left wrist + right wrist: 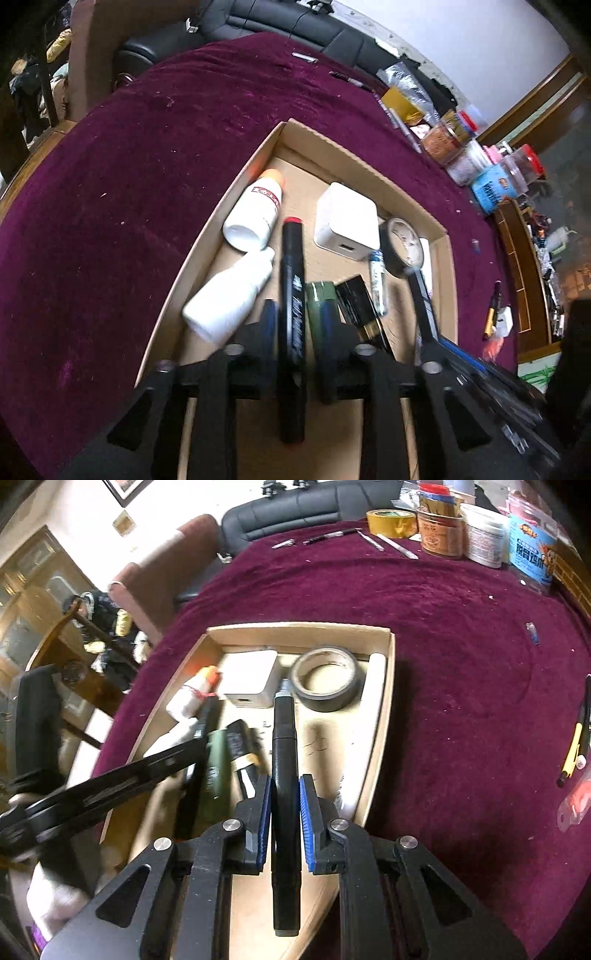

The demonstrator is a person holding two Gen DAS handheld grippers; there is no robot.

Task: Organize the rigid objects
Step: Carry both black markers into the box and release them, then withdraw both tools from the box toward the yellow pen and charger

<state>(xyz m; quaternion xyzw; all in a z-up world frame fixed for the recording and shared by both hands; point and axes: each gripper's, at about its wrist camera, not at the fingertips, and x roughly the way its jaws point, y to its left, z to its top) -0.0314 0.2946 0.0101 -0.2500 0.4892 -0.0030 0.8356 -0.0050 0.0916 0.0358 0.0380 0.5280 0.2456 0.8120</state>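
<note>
A maroon-clothed table (424, 635) carries a cardboard tray (384, 686); jars (484, 535) beyond it, pens (572, 746) beside it

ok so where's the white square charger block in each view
Left wrist view: the white square charger block lies right of centre, at the far end of the shallow cardboard tray.
Right wrist view: the block lies left of centre, at the tray's far end.
Shared landmark: the grey tape roll just right of it.

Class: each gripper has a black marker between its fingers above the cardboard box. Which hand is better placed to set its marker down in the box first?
Probably left: the left gripper has slackened around its red-capped marker, low among the box contents. The right gripper clamps its marker.
</note>
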